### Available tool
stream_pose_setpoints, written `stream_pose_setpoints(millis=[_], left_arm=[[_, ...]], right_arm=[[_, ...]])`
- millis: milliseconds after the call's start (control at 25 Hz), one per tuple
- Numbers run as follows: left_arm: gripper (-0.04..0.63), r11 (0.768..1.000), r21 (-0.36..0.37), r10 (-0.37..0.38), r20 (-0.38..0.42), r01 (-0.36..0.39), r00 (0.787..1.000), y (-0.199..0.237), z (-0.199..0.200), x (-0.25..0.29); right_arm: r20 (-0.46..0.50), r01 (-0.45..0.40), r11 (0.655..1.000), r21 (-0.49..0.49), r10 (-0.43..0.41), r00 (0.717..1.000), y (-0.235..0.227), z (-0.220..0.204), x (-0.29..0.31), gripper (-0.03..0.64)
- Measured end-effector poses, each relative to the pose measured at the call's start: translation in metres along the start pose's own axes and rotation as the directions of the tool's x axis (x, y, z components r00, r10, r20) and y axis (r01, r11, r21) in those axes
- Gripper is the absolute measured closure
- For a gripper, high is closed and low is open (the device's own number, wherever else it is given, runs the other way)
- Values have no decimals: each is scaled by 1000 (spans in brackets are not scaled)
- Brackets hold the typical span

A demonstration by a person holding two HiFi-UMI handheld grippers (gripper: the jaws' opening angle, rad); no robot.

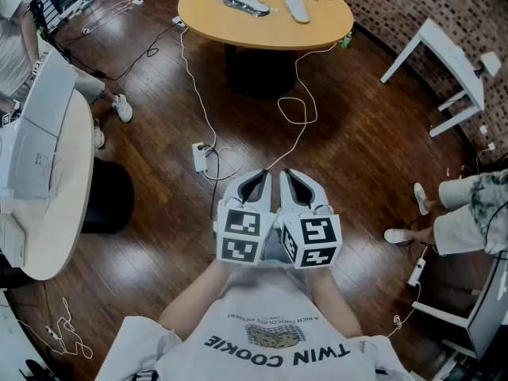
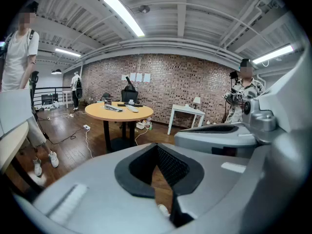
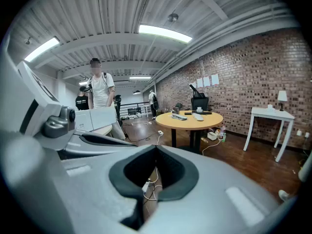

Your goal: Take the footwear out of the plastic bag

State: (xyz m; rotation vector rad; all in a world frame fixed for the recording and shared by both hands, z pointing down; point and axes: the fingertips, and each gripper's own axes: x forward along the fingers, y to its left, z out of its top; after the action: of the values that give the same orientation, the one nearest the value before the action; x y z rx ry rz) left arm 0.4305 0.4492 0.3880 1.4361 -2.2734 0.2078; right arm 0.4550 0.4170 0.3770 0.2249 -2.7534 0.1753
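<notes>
A: Where's the footwear [image 1: 246, 4]?
B: Probably those pale shapes on the far round table [image 1: 317, 30], too small to be sure.
A: The claws?
B: Both closed on nothing: left gripper [image 1: 253, 184] and right gripper [image 1: 297, 184], side by side near the holder.

- A loft-style lab or studio workroom rather than a home: a bare red brick wall [image 3: 243, 72] runs along one side.
- White-painted ceiling beams [image 2: 181, 9] carry long fluorescent strip lights [image 2: 124, 14].
- Loose white cables [image 1: 205, 109] and a white power strip [image 1: 199, 157] trail across the dark wooden plank floor [image 1: 349, 141].
- A round light-wood surface [image 1: 317, 22], a plain white desk [image 1: 444, 62] and a curved pale surface [image 1: 55, 236] stand well apart.
- A person in white [image 3: 100, 89] stands in the background.
</notes>
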Motion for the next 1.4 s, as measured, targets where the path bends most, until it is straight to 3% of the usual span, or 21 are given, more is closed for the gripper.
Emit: stream_pose_setpoints(millis=[280, 840, 1400], left_arm=[[589, 1000, 10, 13, -1, -13, 1000, 9, 21, 57], [588, 996, 28, 83, -46, -82, 996, 7, 95, 200], [588, 994, 41, 106, -53, -104, 993, 15, 130, 273]], right_arm=[[10, -19, 1000, -1, 19, 1000, -41, 11, 42, 617], [4, -96, 995, 24, 96, 995, -172, 62, 126, 617], [-7, -114, 992, 45, 115, 993, -228, 77, 177, 617]])
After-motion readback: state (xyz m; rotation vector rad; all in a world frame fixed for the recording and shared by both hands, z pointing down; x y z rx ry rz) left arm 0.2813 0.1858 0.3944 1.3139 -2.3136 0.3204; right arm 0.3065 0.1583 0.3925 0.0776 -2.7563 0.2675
